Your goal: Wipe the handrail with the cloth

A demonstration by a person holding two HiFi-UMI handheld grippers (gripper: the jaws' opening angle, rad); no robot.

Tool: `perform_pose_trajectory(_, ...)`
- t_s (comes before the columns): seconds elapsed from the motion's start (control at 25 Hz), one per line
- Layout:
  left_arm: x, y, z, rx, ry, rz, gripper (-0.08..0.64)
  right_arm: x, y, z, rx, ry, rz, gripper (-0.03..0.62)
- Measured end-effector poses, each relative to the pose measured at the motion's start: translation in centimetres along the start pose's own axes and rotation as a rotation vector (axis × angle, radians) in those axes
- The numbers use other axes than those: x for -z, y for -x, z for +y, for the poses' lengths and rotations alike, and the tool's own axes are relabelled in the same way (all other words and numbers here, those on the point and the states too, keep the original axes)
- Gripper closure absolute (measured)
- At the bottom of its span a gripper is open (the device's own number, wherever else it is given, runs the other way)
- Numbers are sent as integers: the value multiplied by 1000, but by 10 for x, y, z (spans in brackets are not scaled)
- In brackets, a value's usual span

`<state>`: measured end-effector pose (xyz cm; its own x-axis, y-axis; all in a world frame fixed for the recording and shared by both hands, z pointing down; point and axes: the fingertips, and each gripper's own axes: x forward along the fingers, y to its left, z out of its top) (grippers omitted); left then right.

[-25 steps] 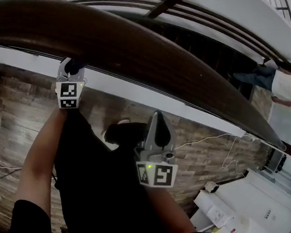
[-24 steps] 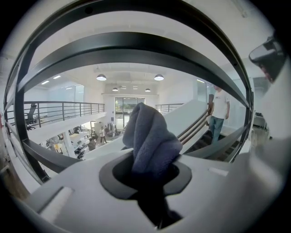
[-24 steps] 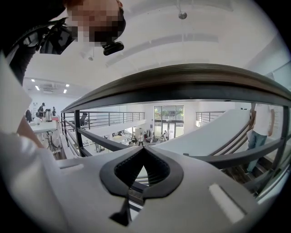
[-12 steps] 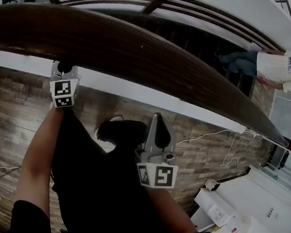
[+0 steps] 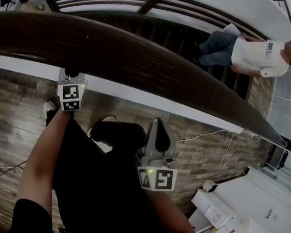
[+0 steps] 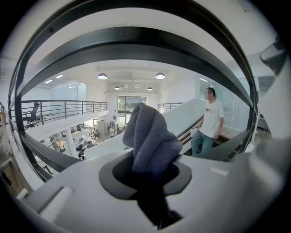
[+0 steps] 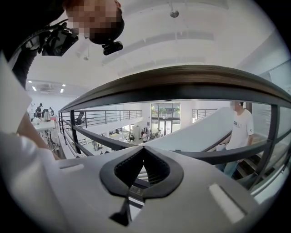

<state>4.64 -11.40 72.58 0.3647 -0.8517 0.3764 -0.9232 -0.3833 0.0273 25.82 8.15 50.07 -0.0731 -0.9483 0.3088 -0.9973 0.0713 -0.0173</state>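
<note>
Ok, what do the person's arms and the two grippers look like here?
The left gripper and right gripper have light grey plastic bodies and black-lined jaws. Each carries a cube of black-and-white square markers, and the right one's shows a green light. No cables visible. Short black sleeves, forearms bare.

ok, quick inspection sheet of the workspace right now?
Surface: handrail, dark curved wood.
Job's things: cloth, grey, bunched, sticking up from the left gripper's jaws; contact with the handrail unclear.
Clutter: white boxes on the floor, lower right.
Grippers: left gripper shut on the cloth, under the handrail's edge; right gripper shut, empty, held clear of the handrail.
Cables: white cable loose on the floor.
Surroundings: person in a white shirt beyond the handrail.
</note>
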Motion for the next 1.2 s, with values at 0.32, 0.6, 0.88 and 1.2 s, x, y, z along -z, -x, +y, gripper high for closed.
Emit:
perform_pose_trajectory(0.32,2,2,-55,43,-12,-6,489,12,19,-23,64,-25,12,591)
perform_pose_trajectory(0.6,-3,4,-79,68,6,-1,488,18,32,-40,104,-40,32,591)
perform_pose_trajectory(0.88,-4,3,-123,136,-20,-4,488,13,30,-47,141,-40,6,591)
perform_pose_trajectory(1.2,-2,-4,-183,275,-61,-1,488,17,31,-40,137,-44,10,591)
